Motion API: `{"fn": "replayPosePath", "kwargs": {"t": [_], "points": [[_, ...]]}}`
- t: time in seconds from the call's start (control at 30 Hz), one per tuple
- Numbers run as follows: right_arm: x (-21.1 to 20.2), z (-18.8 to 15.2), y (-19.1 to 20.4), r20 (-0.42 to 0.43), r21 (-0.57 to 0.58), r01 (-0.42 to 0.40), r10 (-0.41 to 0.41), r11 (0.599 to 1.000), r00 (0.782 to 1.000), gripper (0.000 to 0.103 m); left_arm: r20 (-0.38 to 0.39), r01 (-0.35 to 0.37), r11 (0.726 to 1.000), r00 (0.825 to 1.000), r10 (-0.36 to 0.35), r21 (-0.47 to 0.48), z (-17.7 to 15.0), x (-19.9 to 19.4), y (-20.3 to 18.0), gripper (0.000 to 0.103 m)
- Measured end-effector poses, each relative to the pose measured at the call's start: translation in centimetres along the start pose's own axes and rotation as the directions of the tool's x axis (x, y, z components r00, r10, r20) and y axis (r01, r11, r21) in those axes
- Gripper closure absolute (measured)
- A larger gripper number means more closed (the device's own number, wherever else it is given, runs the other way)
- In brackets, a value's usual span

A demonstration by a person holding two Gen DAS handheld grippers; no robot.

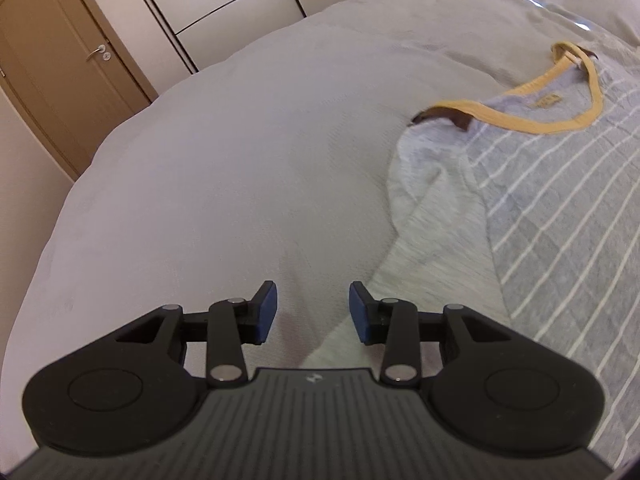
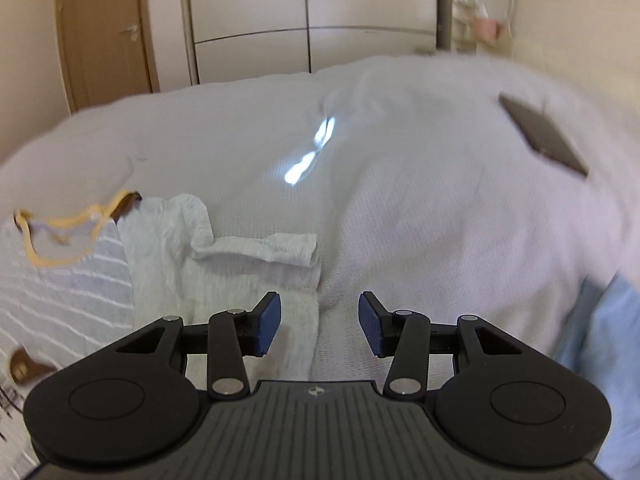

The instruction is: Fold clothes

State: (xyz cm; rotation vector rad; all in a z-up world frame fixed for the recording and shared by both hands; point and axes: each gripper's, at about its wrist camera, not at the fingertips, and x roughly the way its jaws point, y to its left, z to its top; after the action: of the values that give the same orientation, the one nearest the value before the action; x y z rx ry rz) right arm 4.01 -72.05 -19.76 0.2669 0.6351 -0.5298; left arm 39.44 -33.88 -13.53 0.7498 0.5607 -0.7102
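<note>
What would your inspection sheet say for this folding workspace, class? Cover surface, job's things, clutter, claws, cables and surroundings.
Surface: bed with pale cover, rumpled.
Job's things: striped shirt, yellow collar, lying flat; sleeve folded across.
Clutter: dark flat thing on the bed, blurred; blue cloth at the edge.
Claws: left claw open, empty, over the sleeve edge; right claw open, empty.
Cables: nothing seen.
Surroundings: door, wardrobe.
</note>
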Motion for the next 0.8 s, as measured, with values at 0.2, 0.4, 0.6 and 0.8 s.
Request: {"fn": "replayPosePath", "kwargs": {"t": [0.2, 0.4, 0.6, 0.8], "points": [[3.6, 1.5, 2.3, 0.020, -0.161, 0.013, -0.010, 0.987, 1.000, 0.057, 0.007, -0.014, 0.997, 1.000, 0.014, 0.078, -0.4, 0.8, -1.5, 0.066], [6.0, 4.1, 1.9, 0.079, -0.162, 0.183, -0.172, 0.970, 0.982, 0.061, 0.011, -0.048, 0.999, 0.999, 0.048, -0.003, -0.6, 0.5, 0.0, 0.063], [2.0, 3.7, 2.0, 0.108, -0.106, 0.160, -0.149, 0.981, 0.983, 0.059, 0.029, -0.017, 0.997, 0.999, 0.019, -0.071, -1.8, -3.0, 1.3, 0.063], [-5.8, -0.4, 4.5, 0.076, -0.108, 0.000, 0.009, 0.994, 0.997, 0.051, 0.017, 0.032, 0.993, 0.999, -0.031, -0.112, -4.9, -8.2, 1.6, 0.059]]}}
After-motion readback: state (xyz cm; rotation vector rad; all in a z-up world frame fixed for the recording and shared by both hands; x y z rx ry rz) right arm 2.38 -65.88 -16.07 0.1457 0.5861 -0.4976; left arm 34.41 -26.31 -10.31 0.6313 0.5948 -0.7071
